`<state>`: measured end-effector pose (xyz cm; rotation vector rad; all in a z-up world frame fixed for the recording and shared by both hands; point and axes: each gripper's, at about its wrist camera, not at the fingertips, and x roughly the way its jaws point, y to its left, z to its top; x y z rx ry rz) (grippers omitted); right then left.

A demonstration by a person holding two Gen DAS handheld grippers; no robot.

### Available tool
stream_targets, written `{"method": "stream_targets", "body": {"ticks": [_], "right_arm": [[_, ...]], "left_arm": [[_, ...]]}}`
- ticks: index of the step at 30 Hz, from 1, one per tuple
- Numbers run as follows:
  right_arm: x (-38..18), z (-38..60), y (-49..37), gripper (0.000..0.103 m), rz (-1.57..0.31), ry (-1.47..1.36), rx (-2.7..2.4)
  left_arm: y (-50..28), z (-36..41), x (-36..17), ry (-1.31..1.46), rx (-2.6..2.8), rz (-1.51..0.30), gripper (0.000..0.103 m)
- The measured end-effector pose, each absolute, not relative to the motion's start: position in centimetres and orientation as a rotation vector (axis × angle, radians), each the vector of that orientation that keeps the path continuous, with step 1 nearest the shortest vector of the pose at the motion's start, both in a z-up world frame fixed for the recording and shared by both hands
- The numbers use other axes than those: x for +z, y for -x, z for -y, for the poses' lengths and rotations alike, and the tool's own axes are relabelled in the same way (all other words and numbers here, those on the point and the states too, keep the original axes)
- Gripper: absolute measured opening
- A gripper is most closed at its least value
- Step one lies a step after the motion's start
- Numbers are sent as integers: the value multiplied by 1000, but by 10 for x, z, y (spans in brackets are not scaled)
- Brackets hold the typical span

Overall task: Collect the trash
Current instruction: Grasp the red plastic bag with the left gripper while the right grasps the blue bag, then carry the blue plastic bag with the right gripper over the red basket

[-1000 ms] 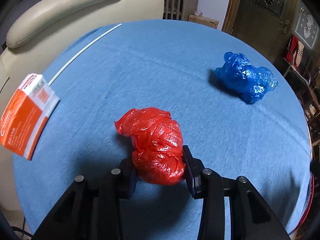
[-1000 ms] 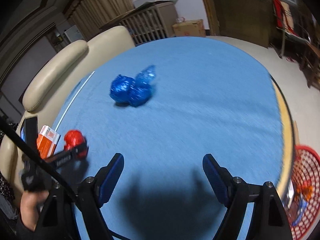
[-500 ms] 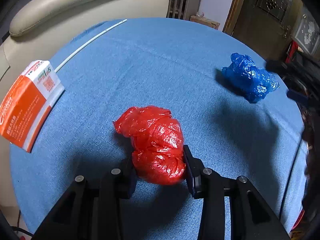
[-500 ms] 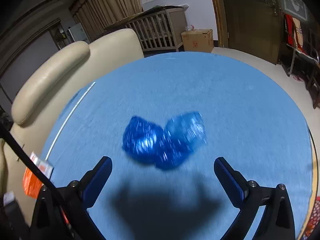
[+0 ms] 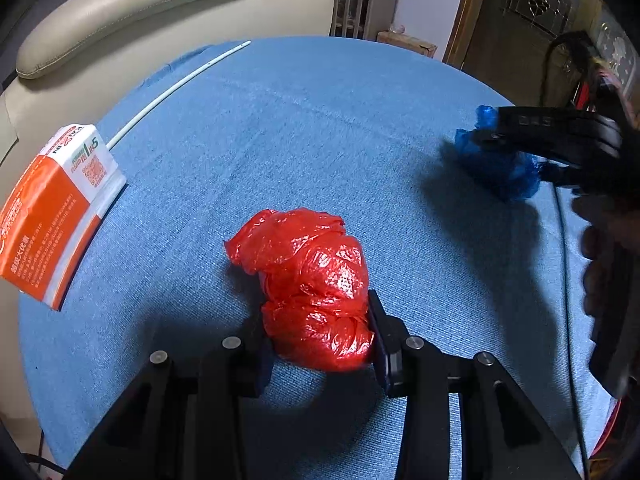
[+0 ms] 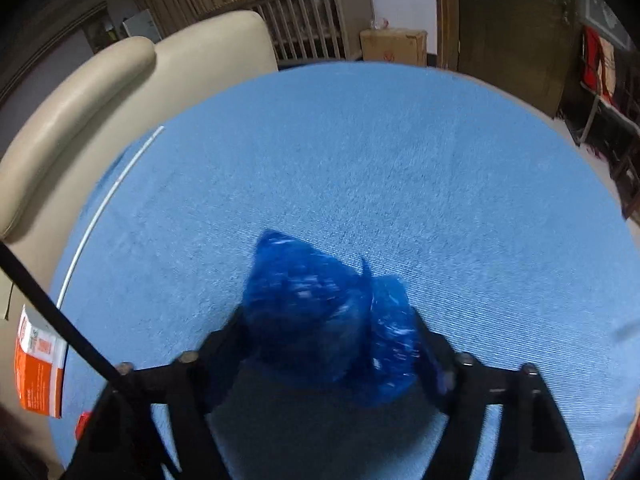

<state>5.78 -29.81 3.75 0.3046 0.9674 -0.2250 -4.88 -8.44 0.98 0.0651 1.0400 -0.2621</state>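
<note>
In the left wrist view a crumpled red plastic bag (image 5: 312,284) sits between my left gripper's (image 5: 320,332) fingers, which are shut on it just above the blue tablecloth (image 5: 300,128). In the right wrist view a crumpled blue plastic bag (image 6: 328,316) lies between my right gripper's (image 6: 332,340) fingers, which press against both its sides. The frame is blurred. The blue bag (image 5: 500,160) and the right gripper (image 5: 552,140) over it also show at the right of the left wrist view.
An orange and white carton (image 5: 52,216) lies at the table's left edge, also seen in the right wrist view (image 6: 38,376). A thin white rod (image 5: 176,88) lies along the far left edge. A beige sofa (image 5: 132,4) stands behind the table.
My right gripper has moved forward over the blue bag and closed its fingers around it. My left gripper still holds the red bag, hardly moved.
</note>
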Motion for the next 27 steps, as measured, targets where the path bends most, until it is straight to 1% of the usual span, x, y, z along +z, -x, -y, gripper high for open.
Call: {"method": "stream_targets", "body": {"ticks": [7,9,18,27], "right_arm": [[59,295,-5,67,-910,-300,-167],[61,293,12,60,-901,-315,-152],[61,281,105,60,-861,-382,-104],[80,290,180,60,-763,-483,-113]], "left_arm": [[56,87,14,-69,-229,-1065,41],[64,87,15,-73,-222,-1068,41],[113,91,29,-82,-230,-1046,41],[157,98,51,-114,-258,-991,41]]}}
